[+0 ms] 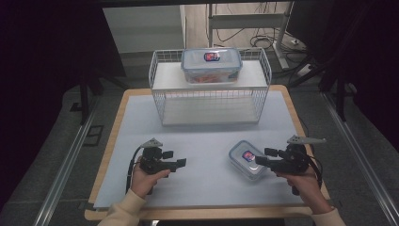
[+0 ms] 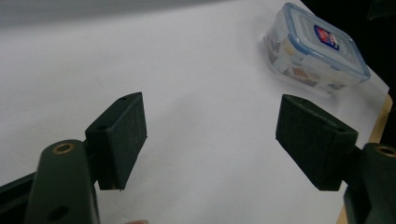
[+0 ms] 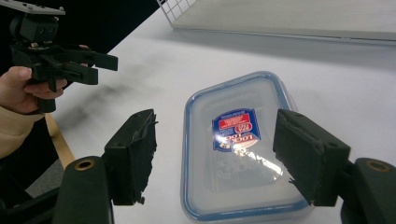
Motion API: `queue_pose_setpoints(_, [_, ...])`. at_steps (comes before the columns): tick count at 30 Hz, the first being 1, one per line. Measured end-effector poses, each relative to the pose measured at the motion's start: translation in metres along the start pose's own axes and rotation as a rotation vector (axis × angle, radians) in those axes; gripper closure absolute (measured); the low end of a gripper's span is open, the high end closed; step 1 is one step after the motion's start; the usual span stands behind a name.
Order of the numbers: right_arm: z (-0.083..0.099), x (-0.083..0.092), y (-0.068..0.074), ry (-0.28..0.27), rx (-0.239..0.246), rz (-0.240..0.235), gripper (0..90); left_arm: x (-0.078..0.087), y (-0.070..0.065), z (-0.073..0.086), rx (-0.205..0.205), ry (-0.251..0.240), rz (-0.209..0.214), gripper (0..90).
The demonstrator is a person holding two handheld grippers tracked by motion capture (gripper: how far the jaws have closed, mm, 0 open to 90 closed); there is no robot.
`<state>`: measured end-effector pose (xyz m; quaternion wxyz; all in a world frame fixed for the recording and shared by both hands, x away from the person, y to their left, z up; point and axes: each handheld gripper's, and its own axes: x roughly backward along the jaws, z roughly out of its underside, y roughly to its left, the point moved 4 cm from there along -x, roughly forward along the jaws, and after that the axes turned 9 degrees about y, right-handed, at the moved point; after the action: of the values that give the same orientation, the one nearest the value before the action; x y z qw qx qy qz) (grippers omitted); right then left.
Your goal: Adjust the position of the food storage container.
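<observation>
Resting on a white sheet (image 1: 197, 183) that covers the wooden table (image 1: 112, 129), a small clear box (image 1: 248, 159) with a blue-rimmed lid and a red-and-blue label sits toward the right front. Right gripper (image 1: 262, 157) is held in the person's right hand (image 1: 306, 181), jaws spread wide, tips at the box's right edge; whether they touch it cannot be told. From the right gripper view the box (image 3: 240, 144) lies between and beyond the two black jaws, lid on, label facing up.

Left gripper (image 1: 176, 159) is held in the left hand (image 1: 143, 179), well apart from the box, pointing right across the sheet. Jaws spread, nothing between them; in the left gripper view only bare sheet (image 2: 196, 93) lies between the pads, with the box (image 2: 315, 51) farther off at upper right.

At the table's far side stands a white wire rack (image 1: 209, 87). A larger clear box (image 1: 211, 65) with a blue-rimmed lid sits on its top shelf, something orange-red inside. Lower shelf bare.
</observation>
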<state>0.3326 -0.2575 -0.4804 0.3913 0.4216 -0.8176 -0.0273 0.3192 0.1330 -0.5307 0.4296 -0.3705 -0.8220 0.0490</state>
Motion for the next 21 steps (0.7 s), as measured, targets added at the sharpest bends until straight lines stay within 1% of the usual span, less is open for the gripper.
queue_pose_setpoints(3, [0.003, 0.001, 0.002, 0.001, -0.002, 0.002, 31.1, -0.001, -0.001, 0.001, -0.007, 0.006, -0.005, 24.4])
queue_pose_setpoints(5, [0.004, 0.002, 0.006, -0.002, 0.007, 0.004, 35.6, -0.002, -0.002, 0.002, -0.008, 0.009, -0.003, 24.4])
queue_pose_setpoints(6, [0.005, 0.002, 0.008, -0.004, 0.013, 0.003, 39.2, -0.002, -0.001, 0.004, -0.008, 0.01, -0.005, 24.3])
queue_pose_setpoints(8, [0.008, 0.001, 0.013, 0.011, 0.019, 0.014, 49.5, -0.002, -0.001, 0.005, -0.008, 0.013, -0.007, 24.4])
queue_pose_setpoints(9, [0.01, 0.0, 0.016, 0.024, 0.026, 0.02, 55.9, -0.003, 0.0, 0.006, -0.006, 0.015, -0.007, 24.4])
queue_pose_setpoints(10, [0.014, -0.004, 0.023, 0.049, 0.054, 0.014, 70.6, -0.003, 0.0, 0.007, -0.005, 0.017, -0.007, 24.5])
queue_pose_setpoints(11, [0.016, -0.006, 0.026, 0.061, 0.07, 0.012, 75.2, -0.003, 0.0, 0.007, -0.002, 0.016, -0.008, 24.5])
queue_pose_setpoints(12, [0.016, -0.006, 0.026, 0.061, 0.07, 0.012, 75.2, -0.003, 0.001, 0.008, 0.0, 0.017, -0.008, 24.5])
queue_pose_setpoints(14, [0.019, -0.01, 0.033, 0.087, 0.1, 0.022, 84.0, -0.003, 0.001, 0.008, 0.001, 0.017, -0.009, 24.5])
queue_pose_setpoints(16, [0.022, -0.015, 0.038, 0.103, 0.115, 0.019, 88.7, -0.004, 0.001, 0.008, 0.001, 0.018, -0.01, 24.6])
queue_pose_setpoints(17, [0.025, -0.021, 0.044, 0.126, 0.129, 0.018, 89.2, -0.004, 0.001, 0.008, 0.0, 0.018, -0.01, 24.6])
queue_pose_setpoints(18, [0.025, -0.021, 0.044, 0.126, 0.129, 0.018, 89.2, -0.005, 0.001, 0.009, 0.0, 0.021, -0.011, 24.6])
queue_pose_setpoints(21, [0.033, -0.032, 0.049, 0.176, 0.179, 0.055, 89.2, -0.006, 0.001, 0.009, -0.003, 0.026, -0.016, 24.6])
